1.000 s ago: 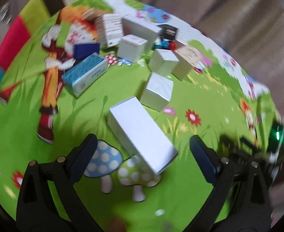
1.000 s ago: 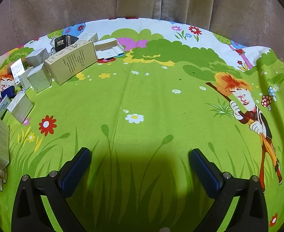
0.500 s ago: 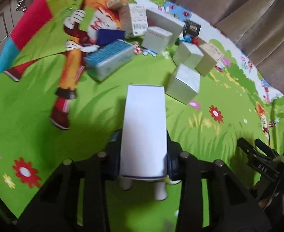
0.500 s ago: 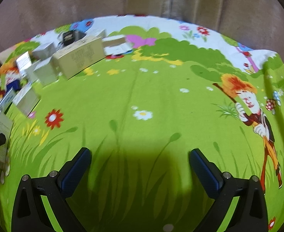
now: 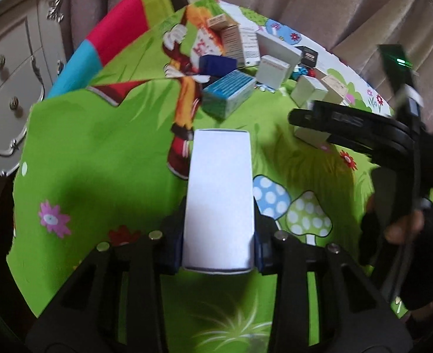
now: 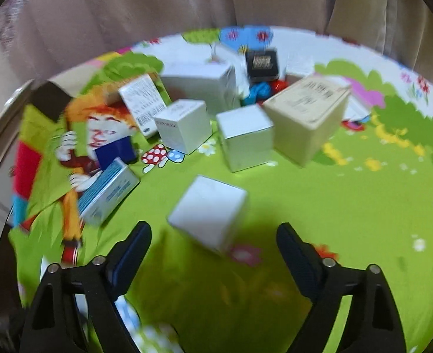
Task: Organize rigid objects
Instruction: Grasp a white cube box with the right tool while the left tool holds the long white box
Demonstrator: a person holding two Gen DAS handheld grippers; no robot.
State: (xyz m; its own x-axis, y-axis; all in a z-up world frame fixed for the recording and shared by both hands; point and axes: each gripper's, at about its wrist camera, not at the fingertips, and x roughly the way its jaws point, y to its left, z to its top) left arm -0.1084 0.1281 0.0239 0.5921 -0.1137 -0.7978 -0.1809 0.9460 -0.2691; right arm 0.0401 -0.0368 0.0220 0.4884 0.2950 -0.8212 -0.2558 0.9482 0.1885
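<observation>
My left gripper (image 5: 218,245) is shut on a long white box (image 5: 219,197) and holds it above the green cartoon cloth (image 5: 98,153). My right gripper (image 6: 213,250) is open and empty, just short of a small white cube box (image 6: 209,211) lying on the cloth. Behind that lie a pile of boxes: a blue-white box (image 6: 107,191), a white cube (image 6: 184,125), another white cube (image 6: 245,136), a tan box (image 6: 307,114). The right gripper also shows in the left wrist view (image 5: 363,129) at the right.
A dark blue box (image 5: 217,64), a black box (image 6: 260,63) and a printed white box (image 6: 144,103) lie in the pile. A white dresser (image 5: 7,67) stands to the left. Beige curtains (image 6: 157,6) hang behind the cloth.
My left gripper closed on the long white box and lifted it. My right gripper swung left across the cloth to the box pile, arriving in front of the small white cube box.
</observation>
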